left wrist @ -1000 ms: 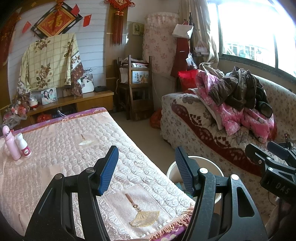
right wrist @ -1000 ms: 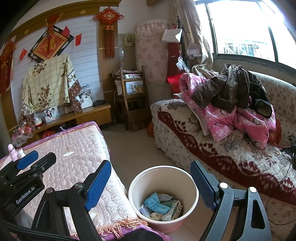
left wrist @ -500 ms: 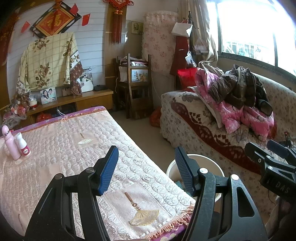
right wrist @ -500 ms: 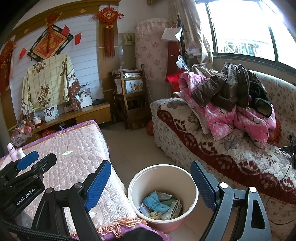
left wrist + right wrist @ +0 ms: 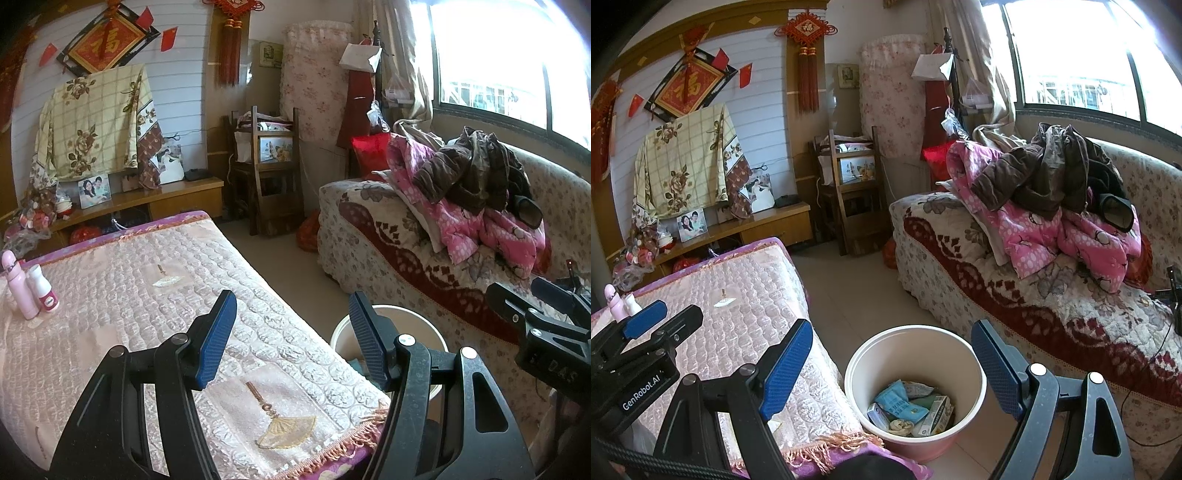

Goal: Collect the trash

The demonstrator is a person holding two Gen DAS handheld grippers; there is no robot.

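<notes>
Our white bin (image 5: 916, 384) sits on the floor between the table with the pink cloth (image 5: 122, 295) and the sofa (image 5: 1034, 295), and the trash (image 5: 908, 406), some packets and small boxes, lies at its bottom. Nothing has changed in the last second: our left gripper (image 5: 291, 332) and right gripper (image 5: 890, 365) have both stayed still, their tongs apart with nothing between them. We think this means the trash is all in and the job is about done, since only two small bottles (image 5: 31, 291) stand on the cloth.
</notes>
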